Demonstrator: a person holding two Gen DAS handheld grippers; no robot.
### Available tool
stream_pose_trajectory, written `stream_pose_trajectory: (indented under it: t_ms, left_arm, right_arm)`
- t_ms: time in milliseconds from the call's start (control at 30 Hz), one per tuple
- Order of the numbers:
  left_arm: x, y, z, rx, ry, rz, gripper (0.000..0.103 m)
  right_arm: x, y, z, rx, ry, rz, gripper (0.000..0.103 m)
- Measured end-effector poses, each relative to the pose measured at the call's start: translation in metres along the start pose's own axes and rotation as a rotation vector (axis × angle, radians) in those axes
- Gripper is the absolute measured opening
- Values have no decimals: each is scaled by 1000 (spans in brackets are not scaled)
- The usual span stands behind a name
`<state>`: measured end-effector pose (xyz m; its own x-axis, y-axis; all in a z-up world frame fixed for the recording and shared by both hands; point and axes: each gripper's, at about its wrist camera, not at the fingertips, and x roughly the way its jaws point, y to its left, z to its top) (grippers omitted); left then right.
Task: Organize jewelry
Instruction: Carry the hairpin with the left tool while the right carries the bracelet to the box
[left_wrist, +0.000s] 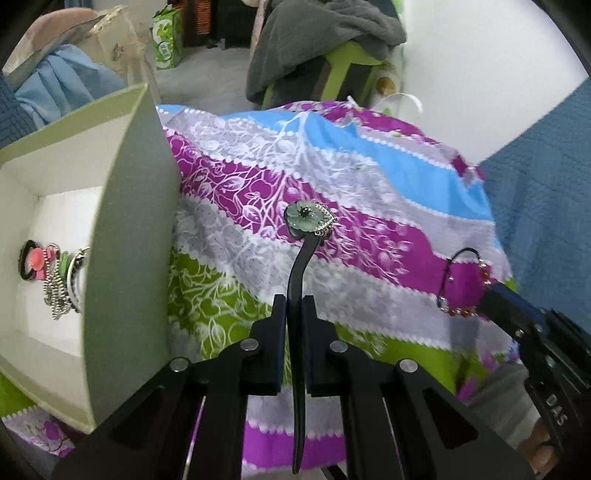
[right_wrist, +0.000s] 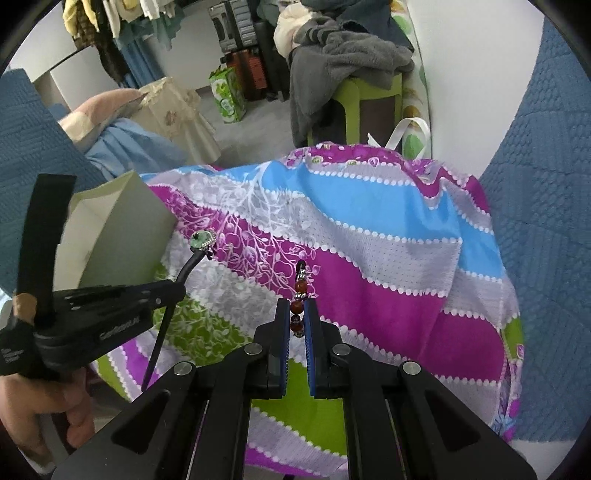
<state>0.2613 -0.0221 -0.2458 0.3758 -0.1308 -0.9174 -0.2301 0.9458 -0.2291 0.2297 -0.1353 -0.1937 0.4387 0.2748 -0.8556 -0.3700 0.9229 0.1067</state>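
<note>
Left wrist view: left gripper (left_wrist: 294, 317) clamped on black hair stick (left_wrist: 300, 295), flower end above patterned cloth (left_wrist: 369, 177). Right gripper (right_wrist: 296, 321) pinching red bead bracelet (right_wrist: 297, 310). Best carried level toward open box (left_wrist: 122, 206) at cloth's left edge, released low inside.

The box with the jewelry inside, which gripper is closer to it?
Left. The left gripper, holding the hair stick, is right beside the box. The right gripper, holding the beaded bracelet, is farther away, over the cloth.
</note>
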Motion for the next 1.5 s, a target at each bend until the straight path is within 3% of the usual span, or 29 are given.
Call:
stream_pose_trajectory:
  t_ms: [400, 600, 900, 1067, 1233, 1500]
  left_arm:
    - [-91, -1, 11, 58, -74, -62, 8]
    - [-145, 15, 28, 76, -143, -72, 8]
    - [-207, 57, 48, 113, -230, -67, 8]
    - [-213, 87, 54, 108, -243, -72, 8]
    - [-204, 125, 61, 71, -250, -60, 8]
    - [-152, 171, 52, 26, -171, -40, 8]
  right_arm:
    - [-64, 29, 26, 23, -109, -2, 6]
    - [-94, 54, 52, 15, -151, -17, 6]
    - [-131, 113, 90, -3, -230, 51, 6]
    - [-119, 151, 101, -21, -239, 90, 6]
    - [-84, 186, 106, -62, -188, 140, 6]
    - [-15, 217, 95, -99, -74, 157, 6]
